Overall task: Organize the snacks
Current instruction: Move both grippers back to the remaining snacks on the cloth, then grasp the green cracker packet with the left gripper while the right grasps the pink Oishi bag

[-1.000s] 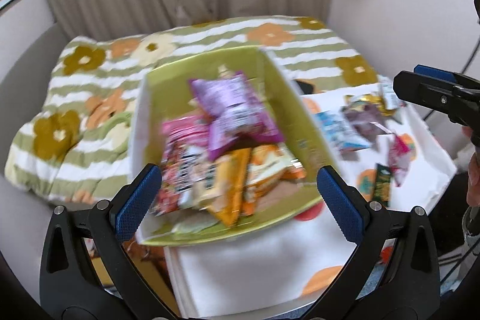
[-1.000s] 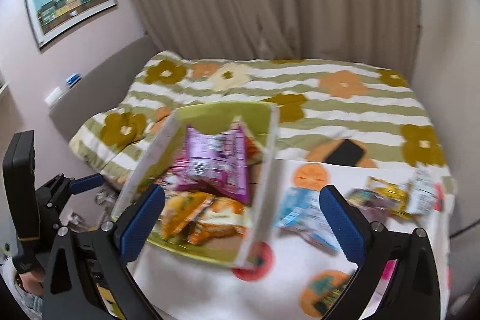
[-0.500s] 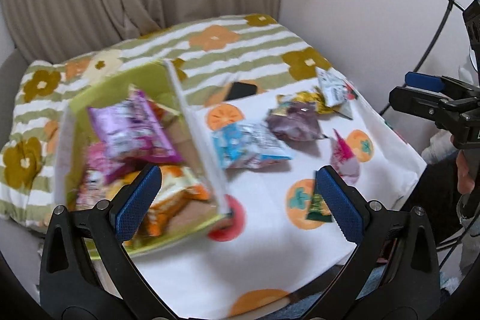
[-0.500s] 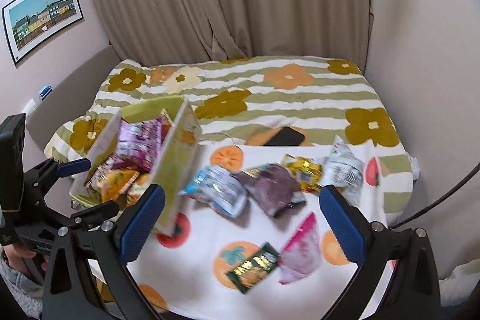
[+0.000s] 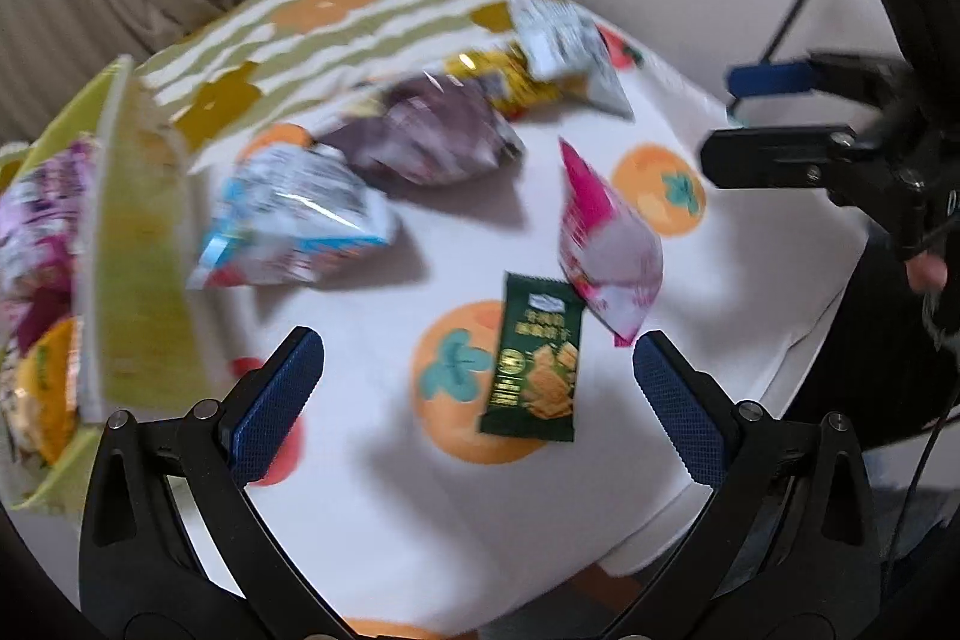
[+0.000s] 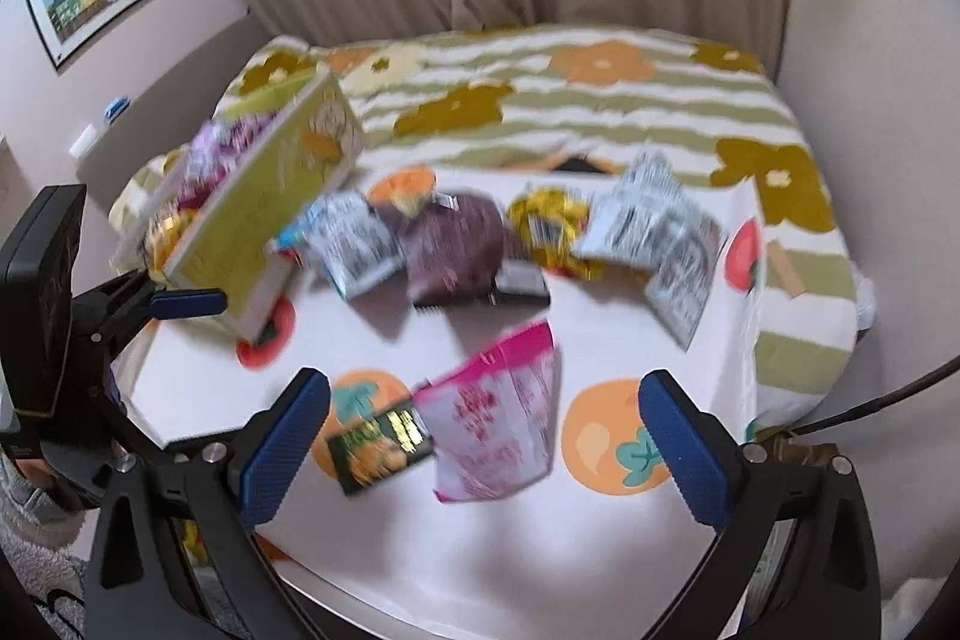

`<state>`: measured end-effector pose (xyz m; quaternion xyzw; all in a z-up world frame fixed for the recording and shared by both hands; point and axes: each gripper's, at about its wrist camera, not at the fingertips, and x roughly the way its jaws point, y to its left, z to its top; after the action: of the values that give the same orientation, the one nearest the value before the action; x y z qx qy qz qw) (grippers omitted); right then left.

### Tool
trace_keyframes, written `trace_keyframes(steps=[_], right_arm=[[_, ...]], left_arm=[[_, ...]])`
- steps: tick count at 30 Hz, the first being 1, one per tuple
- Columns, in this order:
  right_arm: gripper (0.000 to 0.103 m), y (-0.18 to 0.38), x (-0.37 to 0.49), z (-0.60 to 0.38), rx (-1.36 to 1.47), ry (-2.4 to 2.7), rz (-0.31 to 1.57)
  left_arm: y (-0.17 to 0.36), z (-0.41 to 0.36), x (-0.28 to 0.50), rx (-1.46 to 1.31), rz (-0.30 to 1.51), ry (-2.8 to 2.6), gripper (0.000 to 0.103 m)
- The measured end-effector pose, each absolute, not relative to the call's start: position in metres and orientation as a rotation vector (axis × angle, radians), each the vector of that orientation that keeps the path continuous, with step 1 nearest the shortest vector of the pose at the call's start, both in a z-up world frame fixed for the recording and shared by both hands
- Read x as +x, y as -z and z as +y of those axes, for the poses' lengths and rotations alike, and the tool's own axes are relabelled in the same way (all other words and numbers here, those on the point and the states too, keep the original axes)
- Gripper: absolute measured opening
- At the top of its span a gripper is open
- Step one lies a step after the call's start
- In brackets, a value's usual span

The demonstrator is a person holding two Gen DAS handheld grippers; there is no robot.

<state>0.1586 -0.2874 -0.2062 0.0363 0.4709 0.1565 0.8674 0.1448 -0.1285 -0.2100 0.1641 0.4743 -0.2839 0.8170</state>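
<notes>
From my left wrist camera I see the left tongs (image 5: pixel 479 376) spread wide with nothing between the blue pads, hovering over the near part of the tabletop (image 5: pixel 420 508), which wears a white cloth printed with orange fruit. A dark green snack packet (image 5: pixel 536 367) lies flat just beyond the tongs, and a pink pouch (image 5: pixel 606 244) sits touching its far right corner. Farther off, a blue and white bag (image 5: pixel 294 220) rests beside a purple bag (image 5: pixel 432 136), with a yellow wrapper (image 5: pixel 510 82) and a white bag (image 5: pixel 567 46) at the far edge. The green box (image 5: pixel 138 268) stands at the left, already holding several snacks. At the right the right tongs (image 5: pixel 762 115) show from the side, apart and empty. From my right wrist camera the right tongs (image 6: pixel 483 433) are equally wide and hold nothing, poised above the pink pouch (image 6: pixel 498 430) and the dark green snack packet (image 6: pixel 378 439) lying just left of it. The blue and white bag (image 6: pixel 351 238), purple bag (image 6: pixel 453 238), yellow wrapper (image 6: pixel 552 226) and white bag (image 6: pixel 654 226) run in a row across the far side. The green box (image 6: pixel 264 214) sits at the far left, and the left tongs (image 6: pixel 180 304) reach in near it. Behind is a bed (image 6: pixel 600 100) with a striped floral cover.
</notes>
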Motion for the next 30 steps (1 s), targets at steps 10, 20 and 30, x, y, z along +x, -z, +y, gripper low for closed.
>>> trace_keyframes(steps=[10, 20, 30], right_arm=[[0.103, 0.272, 0.170, -0.288, 0.018, -0.402, 1.070], [0.103, 0.292, 0.176, -0.284, -0.006, -0.449, 1.115], [0.103, 0.299, 0.183, -0.282, -0.016, -0.470, 1.121]], left_arm=[[0.283, -0.153, 0.146, 0.423, 1.076, 0.596, 0.089], [0.296, -0.161, 0.153, 0.413, 1.113, 0.599, 0.074], [0.295, -0.173, 0.152, 0.418, 1.123, 0.627, 0.044]])
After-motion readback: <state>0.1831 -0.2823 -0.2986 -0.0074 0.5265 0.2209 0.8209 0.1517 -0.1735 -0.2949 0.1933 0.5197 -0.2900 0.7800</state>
